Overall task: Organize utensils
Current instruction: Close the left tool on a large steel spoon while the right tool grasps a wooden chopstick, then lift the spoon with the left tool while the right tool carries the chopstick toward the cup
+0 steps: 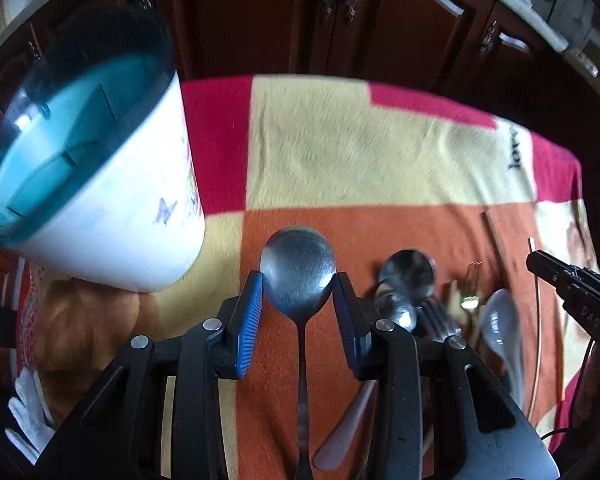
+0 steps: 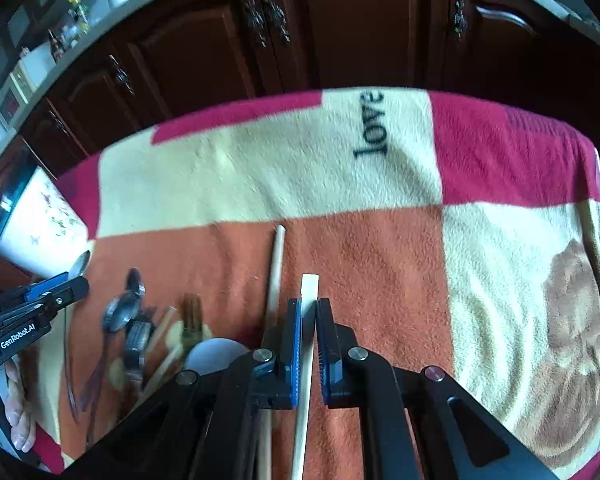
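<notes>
My left gripper is shut on a large metal spoon, its blue pads against the sides of the bowl, held above the blanket. A white utensil holder with a teal inside stands tilted in view to the left. My right gripper is shut on a pale chopstick that points forward. A second chopstick lies just left of it. A heap of spoons and forks lies on the orange patch, and it also shows in the right wrist view. The left gripper shows there too.
A checked fleece blanket in red, cream and orange covers the table. Dark wooden cabinet doors stand behind its far edge. A white ceramic spoon lies at the right of the heap. A white cloth lies at bottom left.
</notes>
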